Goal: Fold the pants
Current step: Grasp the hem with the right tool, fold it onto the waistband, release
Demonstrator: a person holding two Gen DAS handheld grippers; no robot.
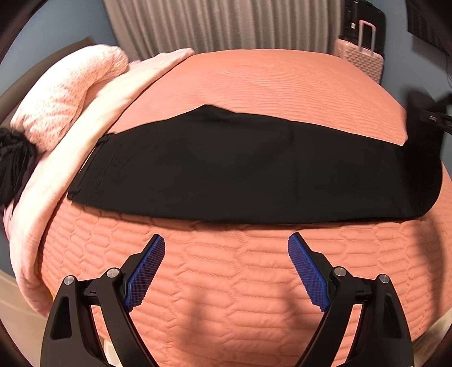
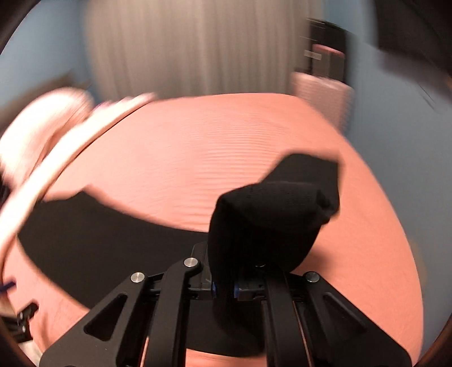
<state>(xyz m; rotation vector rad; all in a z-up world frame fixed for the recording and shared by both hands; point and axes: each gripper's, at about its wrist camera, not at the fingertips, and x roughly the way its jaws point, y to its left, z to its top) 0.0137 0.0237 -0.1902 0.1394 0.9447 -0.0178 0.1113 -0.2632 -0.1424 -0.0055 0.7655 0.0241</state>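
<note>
Right gripper (image 2: pixel 224 288) pinching black pants (image 1: pixel 240 169) leg end, lifted off coral quilt (image 1: pixel 240 282); left gripper (image 1: pixel 226 271) spread wide, empty, lower frame.

A salmon-pink quilted bedspread (image 1: pixel 254 84) with a stitched hexagon pattern fills most of what I see in front of me. Along its left side lies a pale pink blanket (image 1: pixel 93 118), and a pink pillow with small speckles (image 1: pixel 70 93) rests on top of that. Behind the bed hangs a grey pleated curtain (image 1: pixel 220 25) against a blue wall (image 1: pixel 418 73). A pink hard-shell suitcase (image 1: pixel 361 60) stands at the far right corner.
</note>
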